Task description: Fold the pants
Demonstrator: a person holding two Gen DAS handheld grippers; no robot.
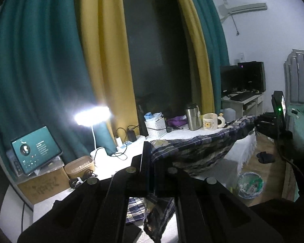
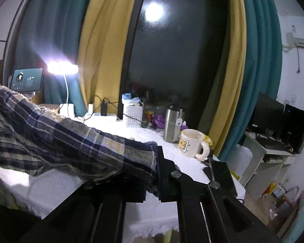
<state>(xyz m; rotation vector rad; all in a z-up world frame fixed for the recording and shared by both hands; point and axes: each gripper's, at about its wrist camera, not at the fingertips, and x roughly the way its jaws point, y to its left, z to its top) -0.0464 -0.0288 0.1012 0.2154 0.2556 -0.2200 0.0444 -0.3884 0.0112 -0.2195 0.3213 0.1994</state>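
Both tongs are closed on a pair of blue-and-cream plaid pants (image 2: 56, 135), which hang stretched in the air above a white-covered worktop (image 2: 184, 163). The left tongs (image 1: 149, 160) pinch one end of the cloth, with loose fabric dangling beneath them; the right tongs (image 2: 157, 169) clamp the other end, their fingers pressed tight on a bunched hem or waistband — which of the two cannot be told. Between the grips the pants sag in a shallow curve, clear of the cloth-covered surface. A cream mug (image 2: 190, 142) stands on the worktop just beyond the right tongs, with a steel tumbler (image 2: 172, 125) behind the mug and a lit desk lamp (image 2: 62, 68) far to the mug's left. This looks like the lift-and-spread step, before any fold is laid. The next move likely calls for lowering the pants flat onto bare worktop short of the mug — keeping both ends taut and level so the legs stack evenly.
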